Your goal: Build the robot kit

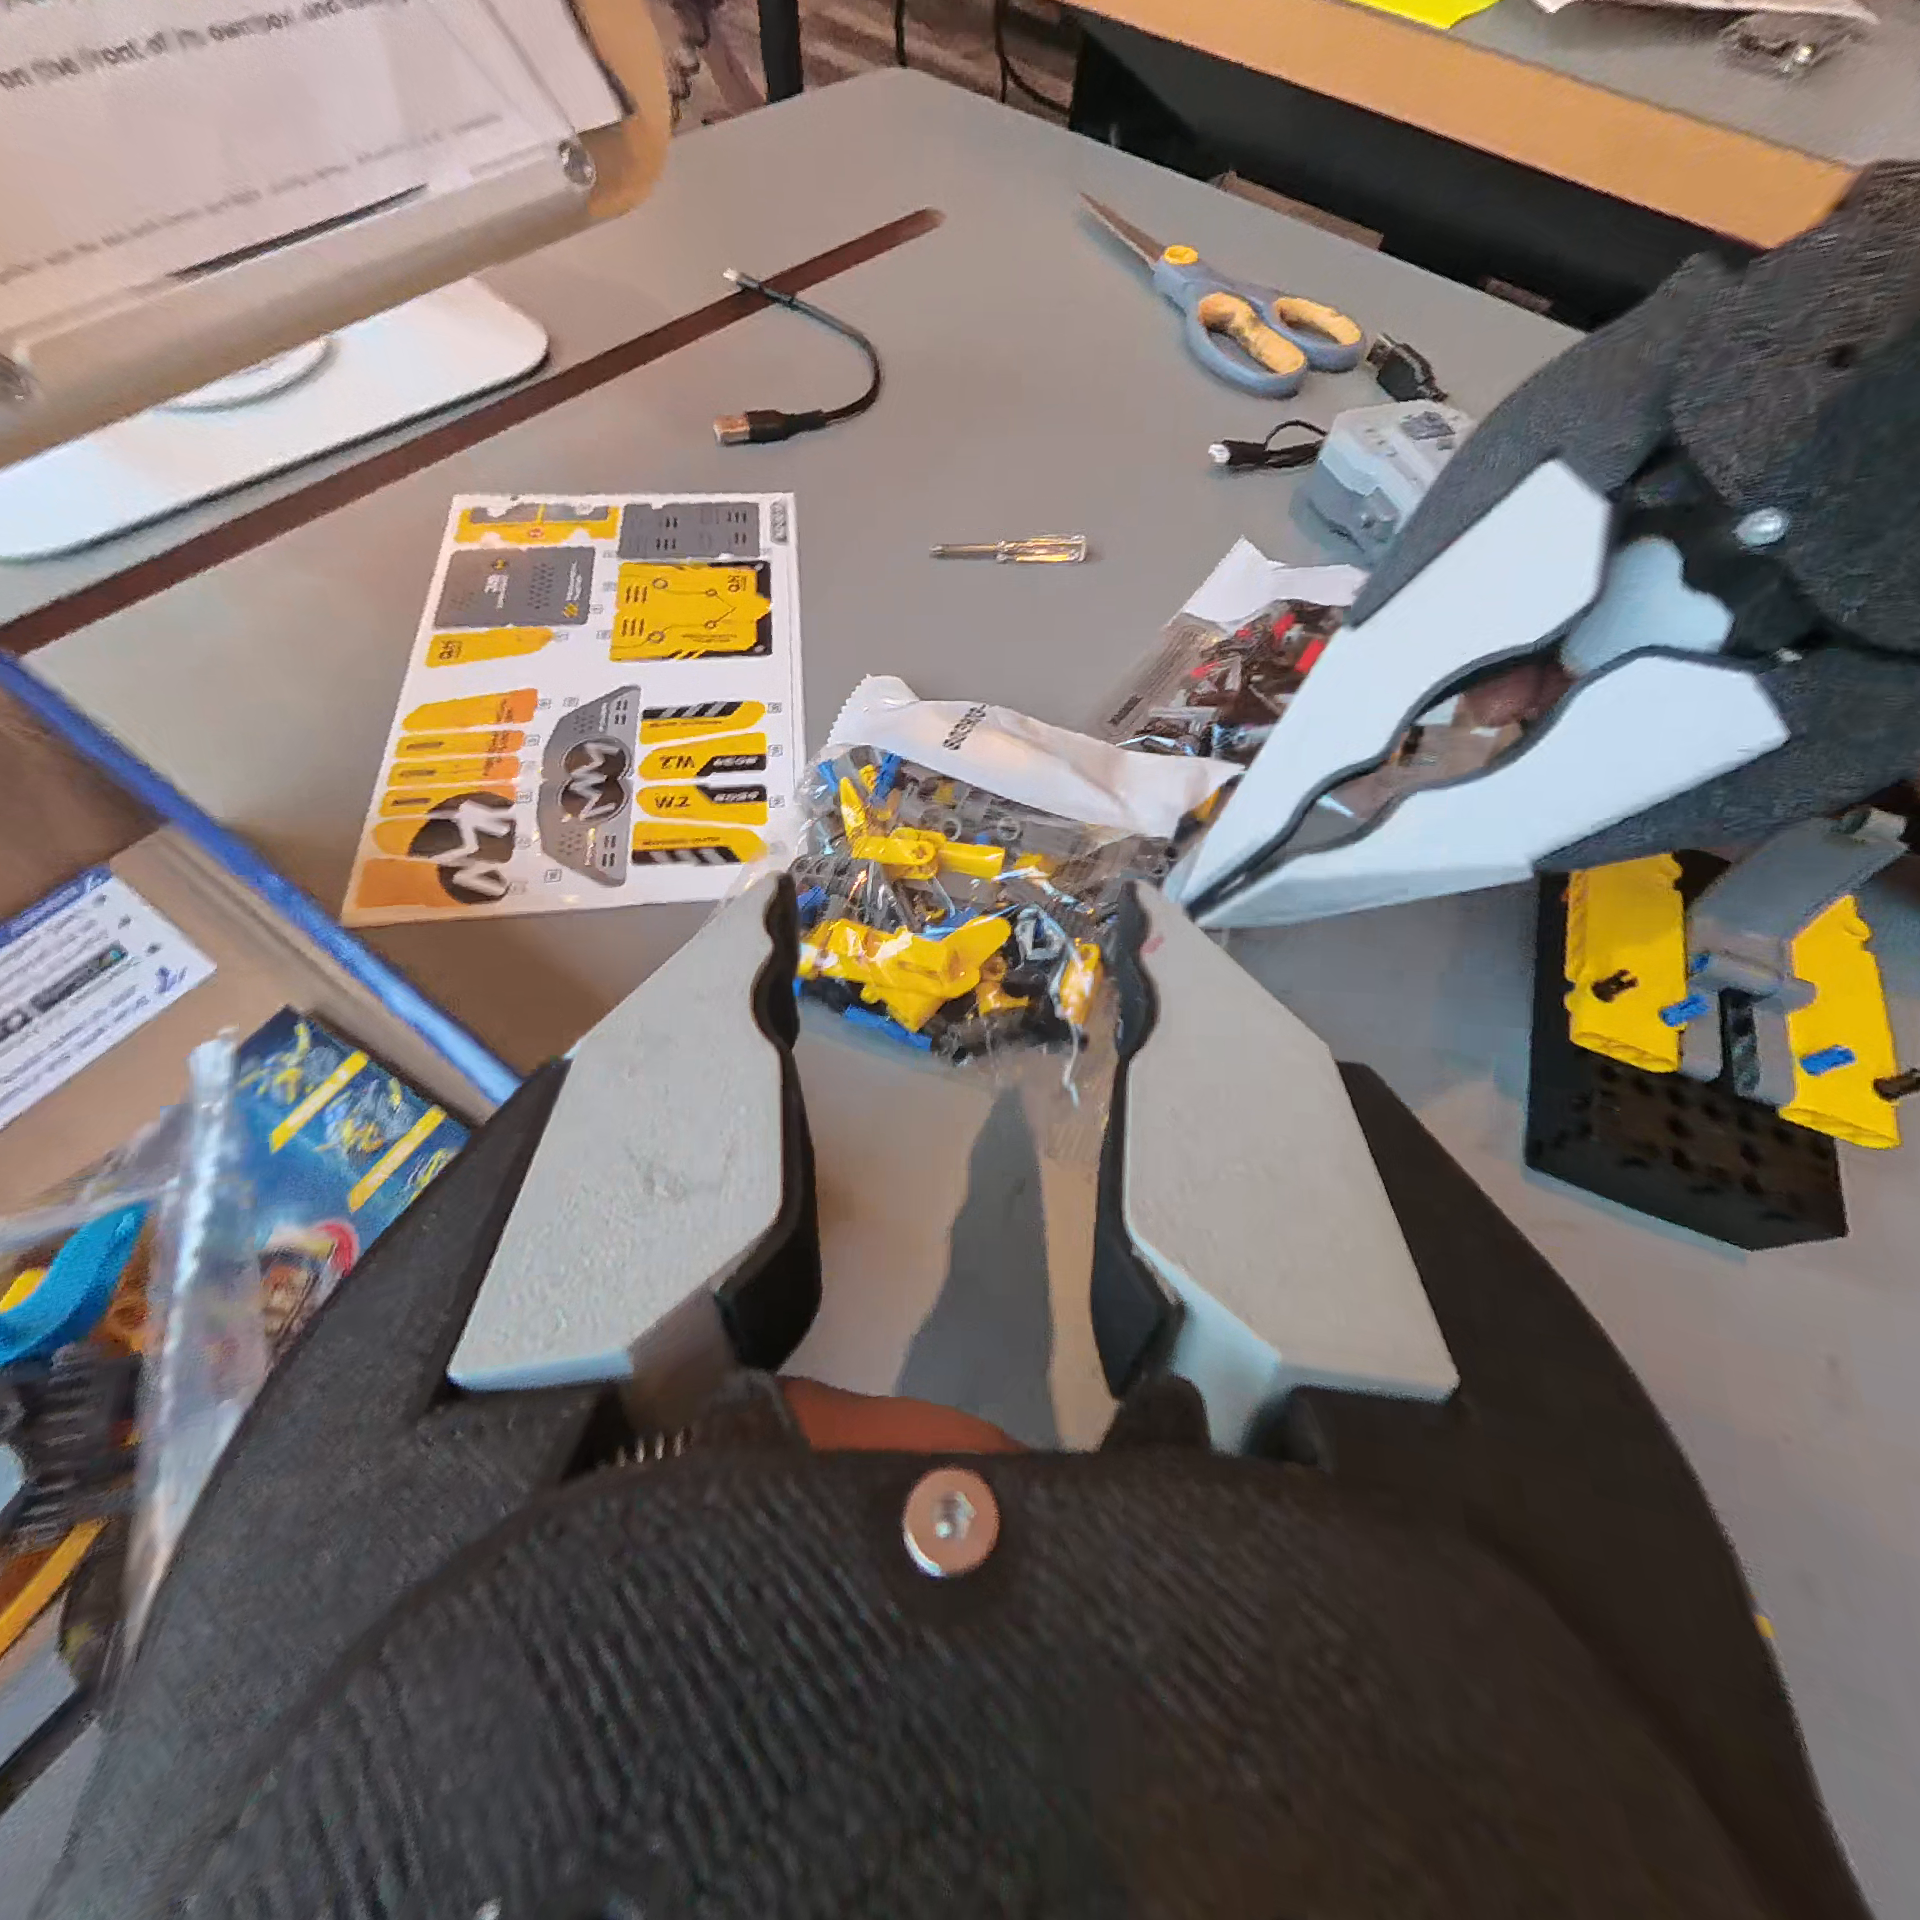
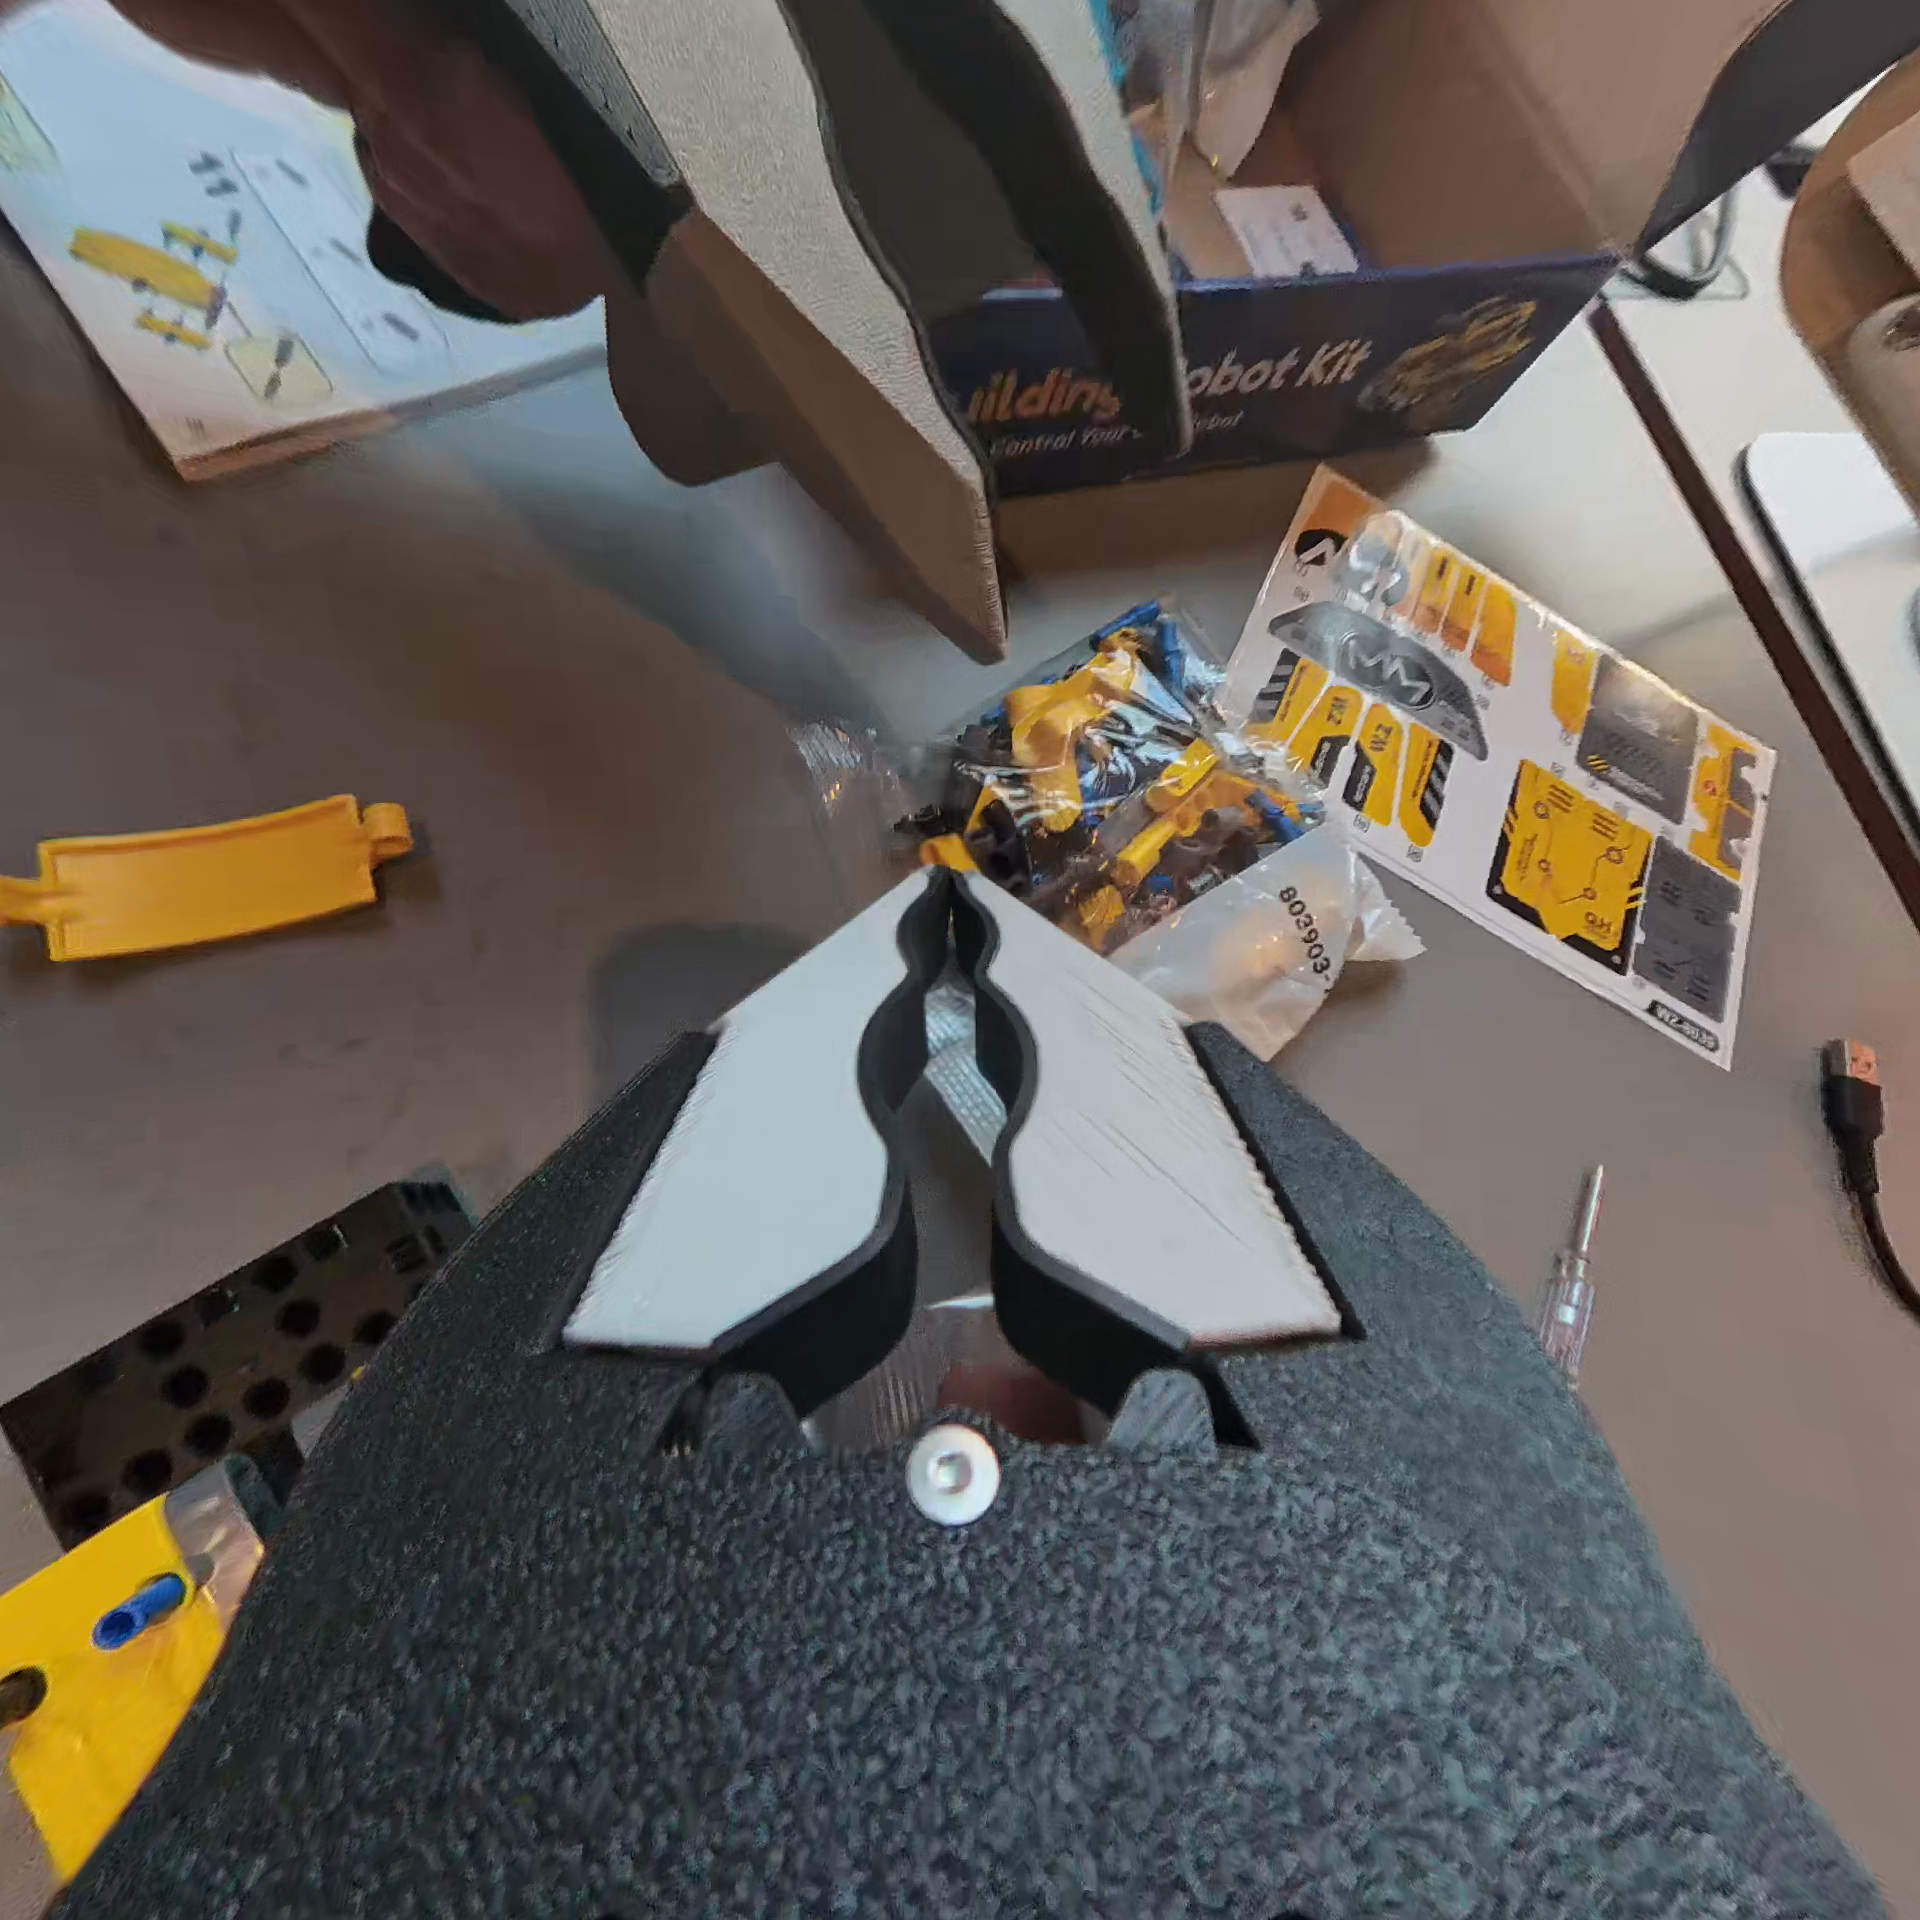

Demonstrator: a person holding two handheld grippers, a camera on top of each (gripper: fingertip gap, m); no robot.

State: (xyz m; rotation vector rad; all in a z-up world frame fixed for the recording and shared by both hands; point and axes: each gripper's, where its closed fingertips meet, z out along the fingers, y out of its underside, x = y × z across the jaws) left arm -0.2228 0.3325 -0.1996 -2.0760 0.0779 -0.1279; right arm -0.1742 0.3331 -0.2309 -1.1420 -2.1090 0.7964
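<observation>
left gripper: jaws spread around clear bag of yellow and blue bricks | right gripper: tips pinched together at bag's edge, grasp unclear | sticker sheet beside bag

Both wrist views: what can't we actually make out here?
- Right gripper: fingertips together at the parts bag, but whether they pinch its plastic is unclear; the fingers cover the contact.
- Second bag, left wrist view: mostly hidden behind the right gripper.
- Grey block, left wrist view: partly hidden by the same gripper.
- Box, right wrist view: its inside is blocked by the left gripper, whose jaws stand apart.
- Booklet, right wrist view: blurred.
</observation>
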